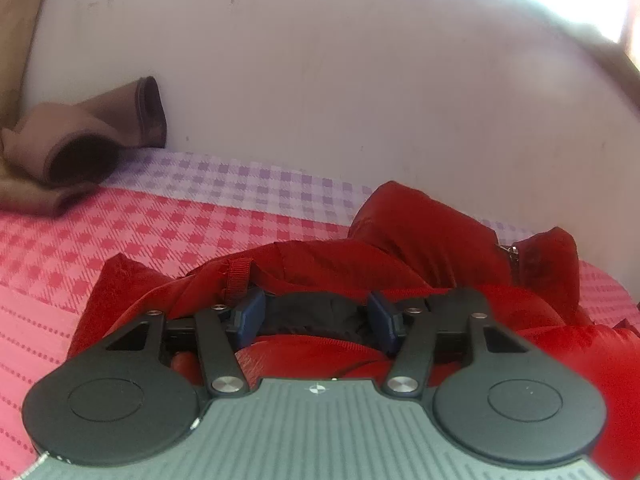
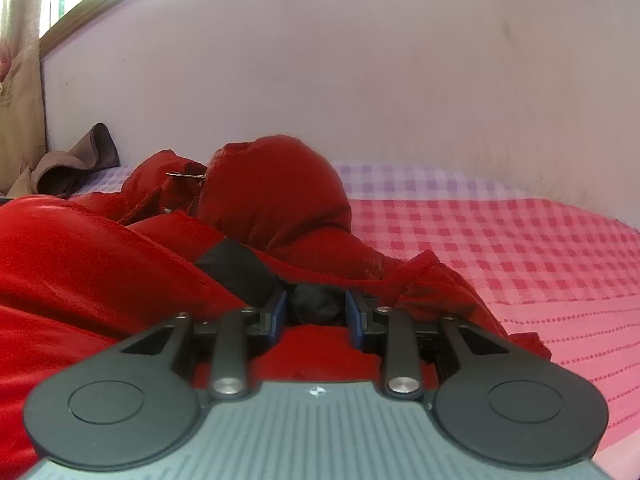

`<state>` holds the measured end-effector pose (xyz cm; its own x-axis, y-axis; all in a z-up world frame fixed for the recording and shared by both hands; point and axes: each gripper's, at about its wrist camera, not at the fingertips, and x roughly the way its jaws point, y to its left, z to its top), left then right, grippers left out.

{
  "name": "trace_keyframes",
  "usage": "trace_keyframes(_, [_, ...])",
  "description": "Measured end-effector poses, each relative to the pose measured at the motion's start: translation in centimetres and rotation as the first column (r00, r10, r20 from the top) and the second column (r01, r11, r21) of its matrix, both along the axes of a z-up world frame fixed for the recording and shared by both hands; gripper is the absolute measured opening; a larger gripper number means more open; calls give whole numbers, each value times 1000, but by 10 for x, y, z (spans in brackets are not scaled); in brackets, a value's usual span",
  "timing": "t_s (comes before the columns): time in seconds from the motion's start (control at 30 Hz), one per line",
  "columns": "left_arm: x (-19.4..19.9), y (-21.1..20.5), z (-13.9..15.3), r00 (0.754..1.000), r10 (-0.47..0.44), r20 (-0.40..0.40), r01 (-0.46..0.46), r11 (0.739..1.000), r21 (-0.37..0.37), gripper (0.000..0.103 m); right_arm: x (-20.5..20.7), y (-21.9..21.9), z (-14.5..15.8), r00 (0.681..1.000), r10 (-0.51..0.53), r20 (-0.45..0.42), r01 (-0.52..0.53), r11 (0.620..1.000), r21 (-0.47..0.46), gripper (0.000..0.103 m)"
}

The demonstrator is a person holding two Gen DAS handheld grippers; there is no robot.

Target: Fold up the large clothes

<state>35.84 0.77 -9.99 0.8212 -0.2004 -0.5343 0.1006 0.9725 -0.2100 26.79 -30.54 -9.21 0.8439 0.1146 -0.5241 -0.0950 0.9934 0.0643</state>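
Note:
A puffy red jacket with a black inner lining lies bunched on the bed; it also fills the left and middle of the right wrist view. My left gripper is down on the jacket, its blue fingers spread wide with black lining and red fabric lying between them. My right gripper is also low on the jacket, its fingers apart with a lump of black lining between them. I cannot tell whether the right one clamps the fabric. A zipper pull shows on the collar.
The bed has a pink and lilac checked cover. A brown garment lies at the far left by a pale wall. A curtain and window frame stand at the far left.

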Motion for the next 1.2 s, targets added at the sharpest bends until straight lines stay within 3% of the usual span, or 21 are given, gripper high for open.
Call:
trace_keyframes(0.77, [7, 10, -11, 1000, -2, -13, 0, 995, -99, 62, 10, 15, -5, 999, -30, -28, 26, 991, -134, 30])
trace_keyframes(1.2, [4, 7, -9, 1000, -12, -7, 11, 995, -99, 64, 8, 11, -3, 1000, -28, -13, 27, 997, -74, 30])
